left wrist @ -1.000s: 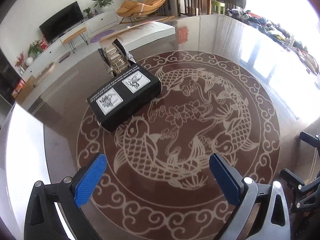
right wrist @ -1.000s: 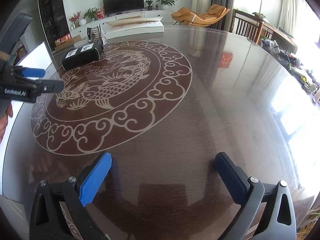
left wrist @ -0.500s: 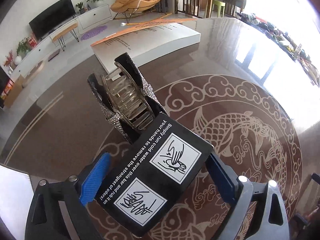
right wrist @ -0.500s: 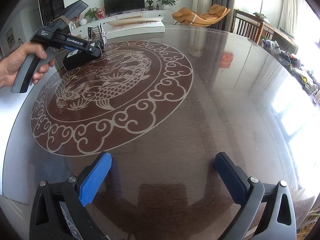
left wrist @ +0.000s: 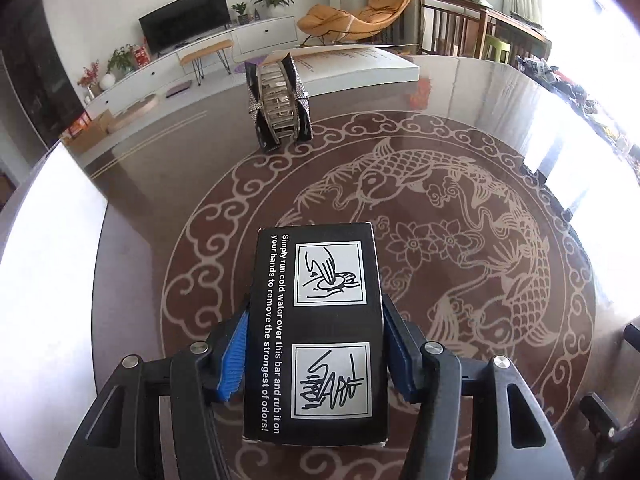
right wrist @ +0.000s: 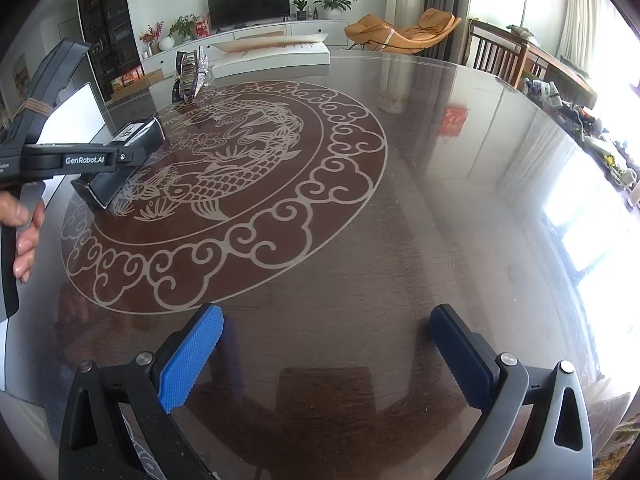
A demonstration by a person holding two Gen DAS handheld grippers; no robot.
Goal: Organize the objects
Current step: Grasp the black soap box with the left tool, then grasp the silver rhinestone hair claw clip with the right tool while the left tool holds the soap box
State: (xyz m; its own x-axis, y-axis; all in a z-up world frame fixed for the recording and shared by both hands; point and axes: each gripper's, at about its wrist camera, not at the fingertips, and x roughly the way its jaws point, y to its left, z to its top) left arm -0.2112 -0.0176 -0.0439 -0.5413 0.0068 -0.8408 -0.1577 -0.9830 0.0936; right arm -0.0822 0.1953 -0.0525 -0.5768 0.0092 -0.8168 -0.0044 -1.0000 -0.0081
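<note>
Left claw (left wrist: 314, 354) of mine grips a black box (left wrist: 318, 332) above the table (left wrist: 440, 128); my right claw (right wrist: 326, 354) hangs wide, holding nothing. Beyond stands a glittery holder (left wrist: 280, 104).

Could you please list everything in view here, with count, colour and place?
Box: one, black with white pictures, held between the left jaws.
Sparkly holder: one, silver and black, upright at the far rim of the fish pattern.
White board: one, far table edge.
Table: one, dark brown, glossy, fish pattern.
Television: one, black, back wall.
Lounge chair: one, orange, far room.
Left gripper: shut on the box.
Right gripper: open, empty.
</note>
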